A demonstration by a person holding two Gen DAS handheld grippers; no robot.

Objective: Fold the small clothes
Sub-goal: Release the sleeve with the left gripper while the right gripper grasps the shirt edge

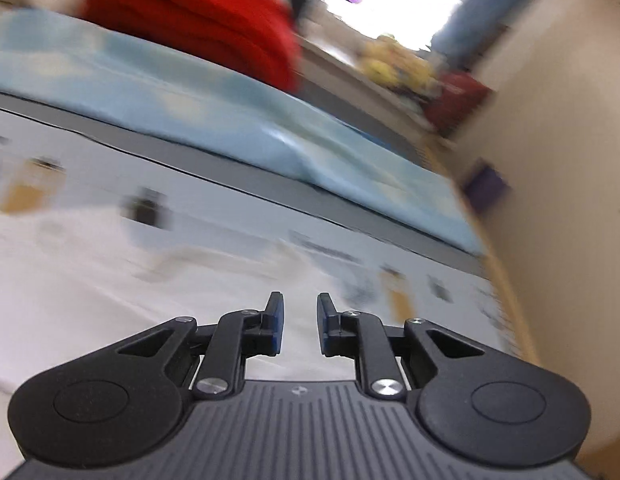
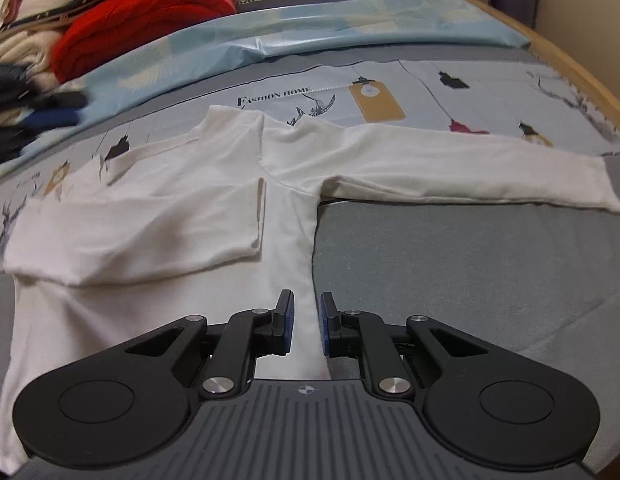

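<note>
Left wrist view, claw: your left gripper (image 1: 300, 326) stands narrowly parted with nothing between the pads, low over white cloth.
Left wrist view, garment: the white top (image 1: 90, 280) fills the lower frame, though heavy blur hides its edges.
Left wrist view, risk: with this much smear you could pinch the printed sheet (image 1: 350, 256) along with the cloth, because the two pale surfaces run together here.
Left wrist view, hidden: the yellow heap (image 1: 394, 66) by the wall cannot be identified.
Right wrist view, claw: your right gripper (image 2: 307, 322) is slightly parted, straddling the top's right side edge; I cannot tell whether the pads touch the cloth.
Right wrist view, garment: the white top lies flat on the bed, one sleeve folded across the chest (image 2: 150, 224), the other sleeve (image 2: 470, 176) stretched out to the right.
Right wrist view, risk: closing here and lifting could drag the folded sleeve loose or take only one layer, since that edge is thin.
Right wrist view, hidden: the hem lies under the gripper body; the clothes pile (image 2: 122, 24) is cut off at upper left.
</note>
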